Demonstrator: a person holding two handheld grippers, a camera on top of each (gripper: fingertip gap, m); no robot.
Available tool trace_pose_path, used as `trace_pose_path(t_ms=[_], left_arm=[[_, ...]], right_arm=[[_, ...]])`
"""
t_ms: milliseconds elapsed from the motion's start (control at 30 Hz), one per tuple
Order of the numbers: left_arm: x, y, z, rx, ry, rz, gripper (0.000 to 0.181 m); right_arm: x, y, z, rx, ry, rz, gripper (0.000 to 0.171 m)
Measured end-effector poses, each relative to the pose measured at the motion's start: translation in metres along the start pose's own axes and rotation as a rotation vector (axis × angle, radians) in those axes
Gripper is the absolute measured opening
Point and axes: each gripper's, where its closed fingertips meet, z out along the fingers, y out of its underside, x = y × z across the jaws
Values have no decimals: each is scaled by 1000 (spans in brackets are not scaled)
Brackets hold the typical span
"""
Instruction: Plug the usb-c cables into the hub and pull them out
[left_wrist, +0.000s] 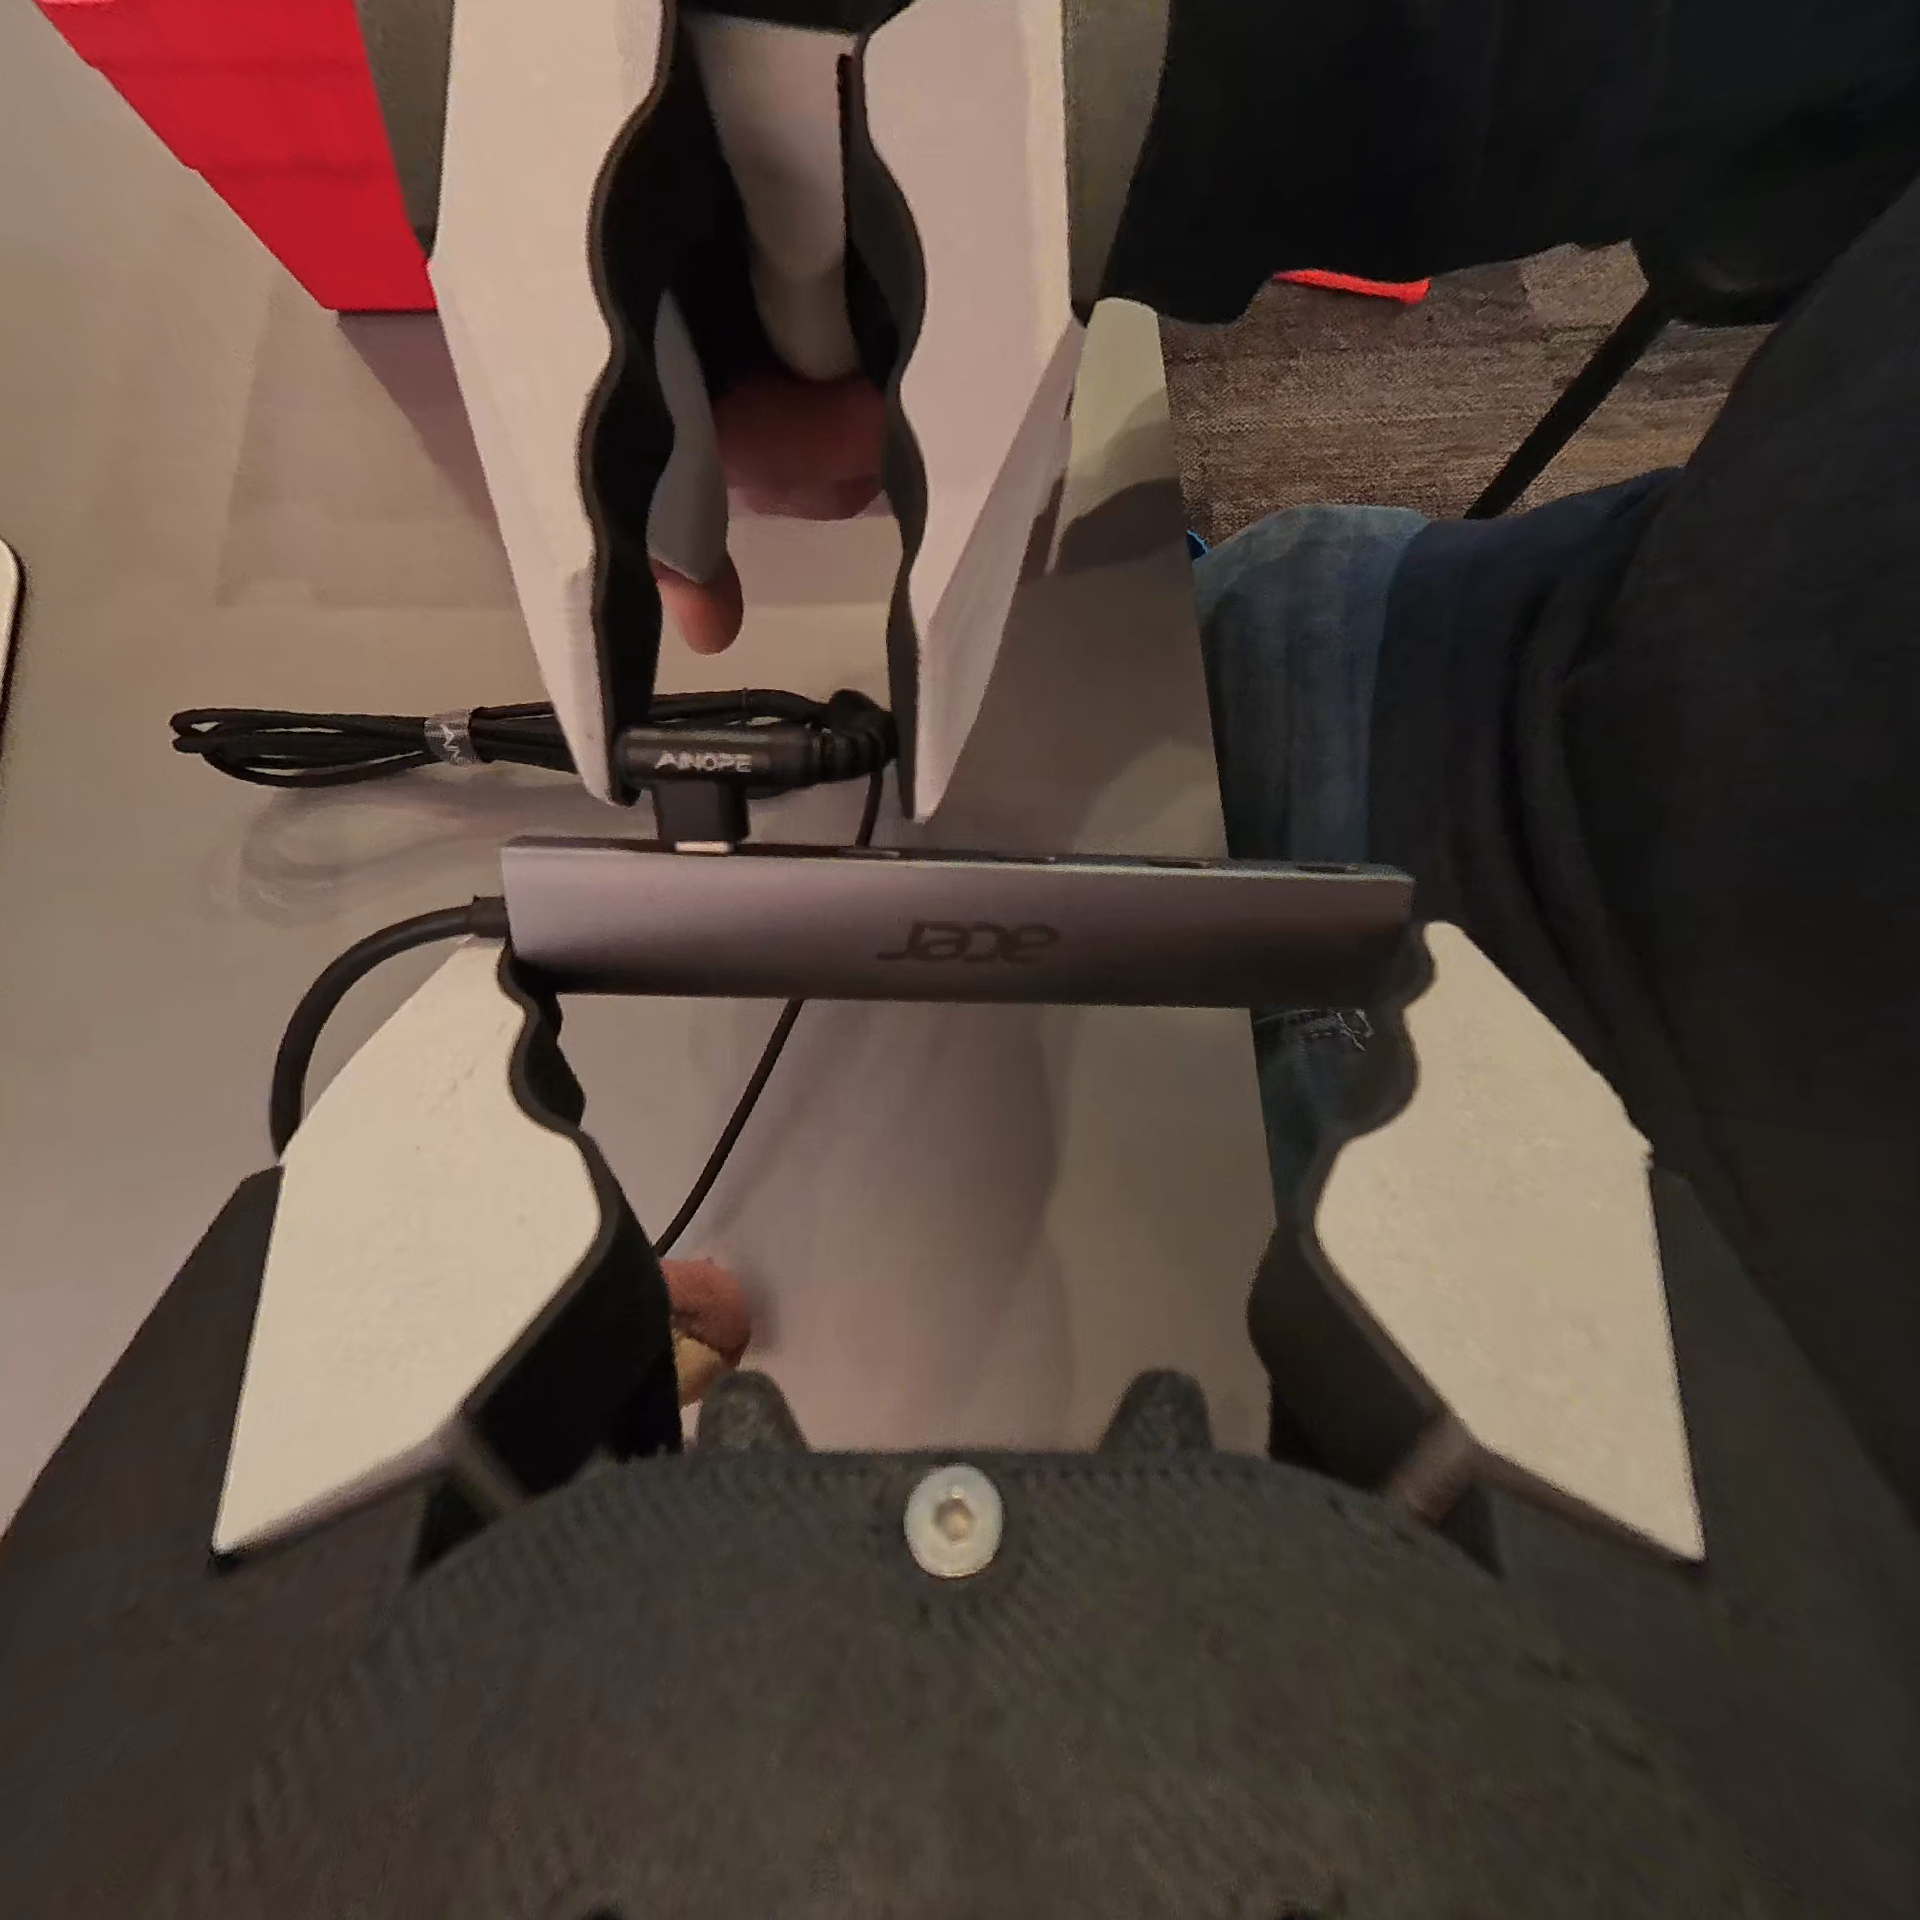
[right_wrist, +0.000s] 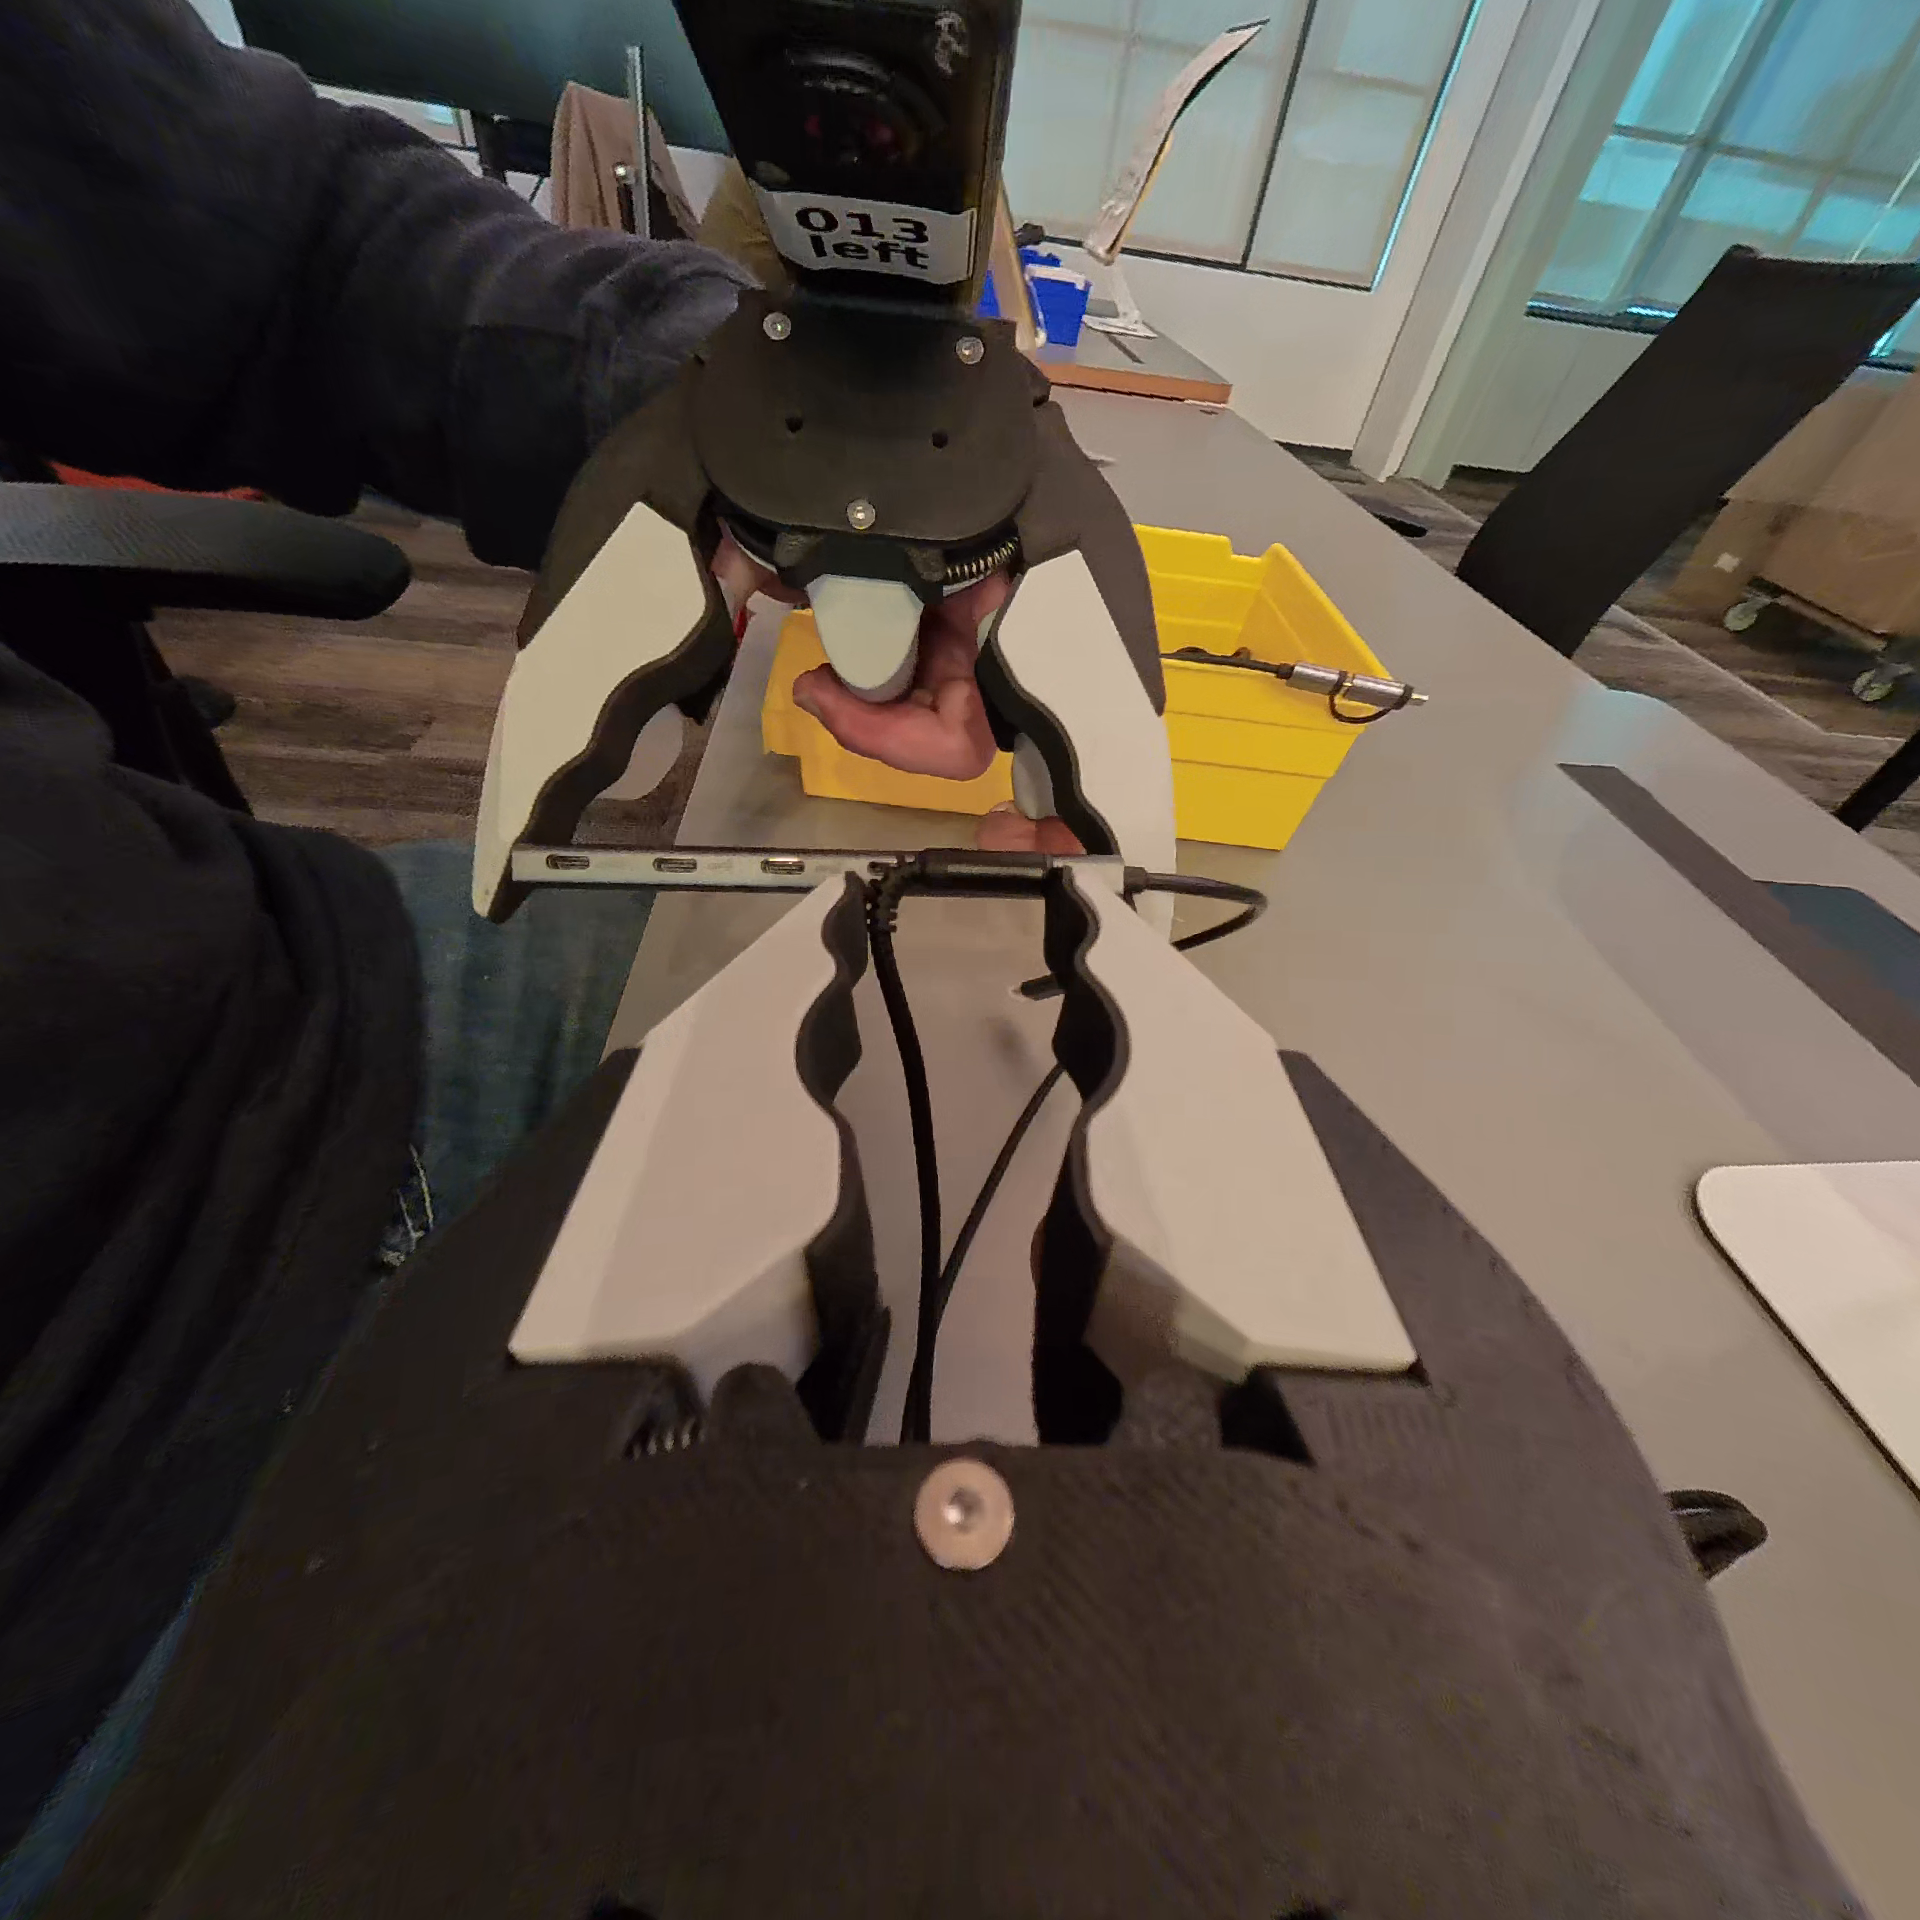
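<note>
Hub (left_wrist: 956, 925) clamped endwise by left tongs (left_wrist: 961, 961); plug (left_wrist: 707, 774) pinched in right tongs (right_wrist: 961, 883), half-seated. Needed square push, steady brace.

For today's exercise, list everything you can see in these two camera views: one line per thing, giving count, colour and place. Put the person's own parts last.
hub: one, grey, held across its ends
plug: one, black, angled, at the hub's end port
cable: one, black, bundled on the table
table: one, grey
bin: one, yellow, on the table beyond the hub
adapter cable: one, silver-tipped, on the bin's rim
red box: one, far table edge
white pad: one, on the table
chair: one, black, beside the table
left gripper: white fingers, clamping the hub
right gripper: white fingers, around the plug
sleeve: dark
</note>
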Motion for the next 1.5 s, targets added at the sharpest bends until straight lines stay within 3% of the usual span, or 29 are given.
trace_pose_path(t_ms=[400,700,967,1233,1500], left_arm=[[0,0,-4,15,26,-28,143],[0,3,-4,-25,-16,57,143],[-3,-1,-8,17,-2,23,143],[-3,3,-8,-39,-30,43,143],[-2,4,-8,-78,-39,56,143]], right_arm=[[3,0,3,-102,109,-200,32],[-1,-3,2,-13,-6,-15,31],[3,-7,4,-60,109,-169,31],[0,-4,7,-78,59,-122,37],[-1,-2,8,-102,43,-131,33]])
